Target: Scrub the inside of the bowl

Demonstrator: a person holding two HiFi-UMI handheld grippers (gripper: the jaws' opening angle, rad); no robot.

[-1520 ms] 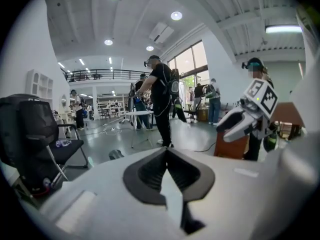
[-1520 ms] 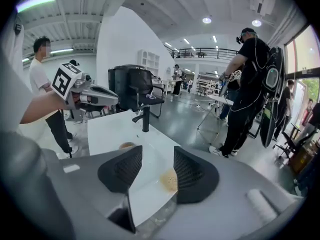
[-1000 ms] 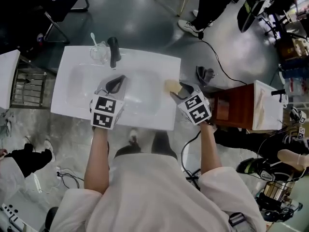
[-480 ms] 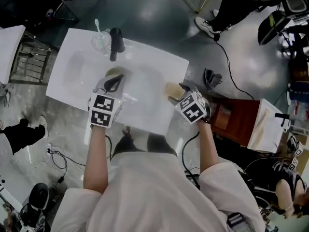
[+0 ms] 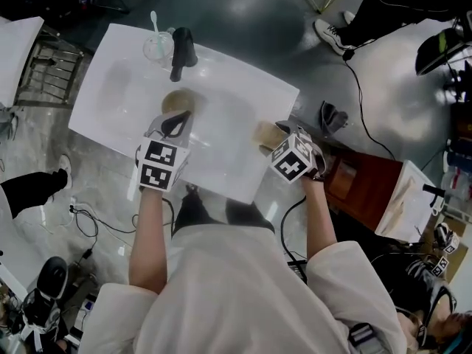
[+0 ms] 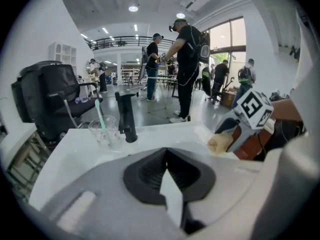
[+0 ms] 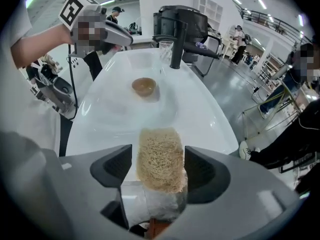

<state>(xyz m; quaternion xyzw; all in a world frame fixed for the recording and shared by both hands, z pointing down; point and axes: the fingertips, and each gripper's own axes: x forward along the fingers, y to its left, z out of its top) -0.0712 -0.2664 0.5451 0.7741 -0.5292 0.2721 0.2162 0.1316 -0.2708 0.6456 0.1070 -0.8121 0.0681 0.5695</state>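
A small brown bowl [image 5: 178, 101] sits in the basin of the white sink [image 5: 243, 87], and it also shows in the right gripper view [image 7: 144, 86]. My left gripper [image 5: 179, 122] hovers just in front of the bowl, jaws shut and empty; the bowl is hidden in its own view [image 6: 167, 176]. At the sink's right rim my right gripper [image 5: 274, 140] has its jaws opening wide around a tan loofah scrubber [image 7: 159, 149] with a silver-wrapped lower end. A gap shows at the left pad. The scrubber [image 5: 262, 132] stands between the jaws.
A black faucet [image 5: 181, 53] rises at the sink's back edge, with a clear glass holding a toothbrush [image 5: 157, 47] beside it. A wooden cabinet [image 5: 354, 186] stands to the right. Cables lie on the floor; several people stand in the hall beyond.
The right gripper's jaws have spread apart around the scrubber. The bowl, covered by the left gripper a second ago, now shows beyond its tip. The head camera has shifted.
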